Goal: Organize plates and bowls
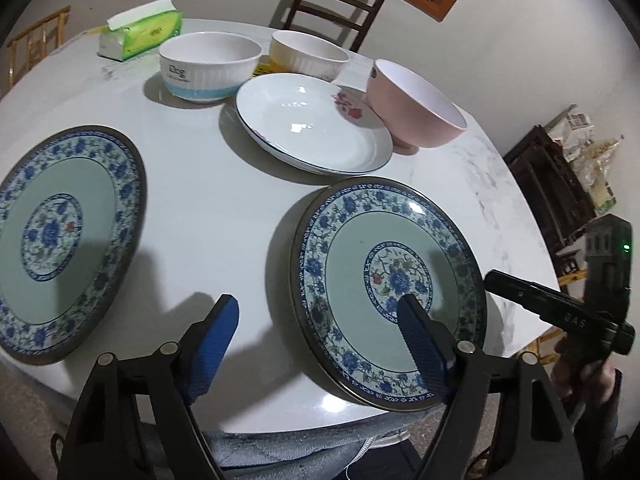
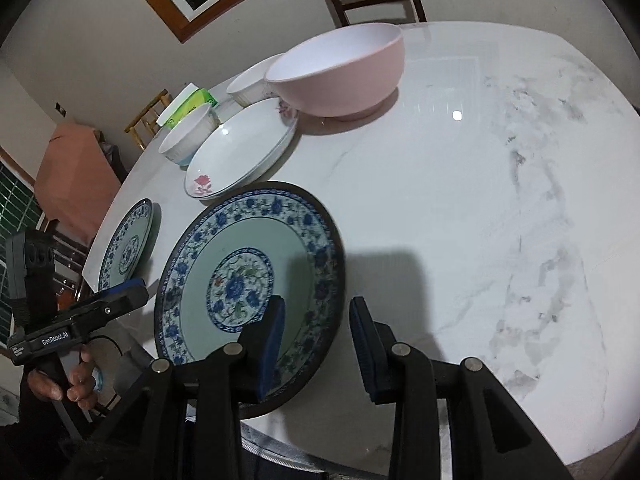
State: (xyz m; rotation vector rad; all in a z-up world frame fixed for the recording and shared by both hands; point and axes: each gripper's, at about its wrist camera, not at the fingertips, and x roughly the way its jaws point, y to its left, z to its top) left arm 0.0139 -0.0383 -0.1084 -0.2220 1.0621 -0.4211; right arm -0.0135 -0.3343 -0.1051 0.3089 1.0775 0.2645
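Glazed round floral plate (image 2: 256, 264) lies flat beneath open right gripper (image 2: 318, 320).

Dim indoor light, cool and flat, with dark windows behind. An overhead lamp glints as a small bright dot on the glossy worktop (image 2: 457, 115) and flares on the white plate (image 1: 300, 128). Hard shadows of each tool fall across the worktop. Heavy fisheye bending, black vignette in the corners, edges soft; centre reasonably sharp.
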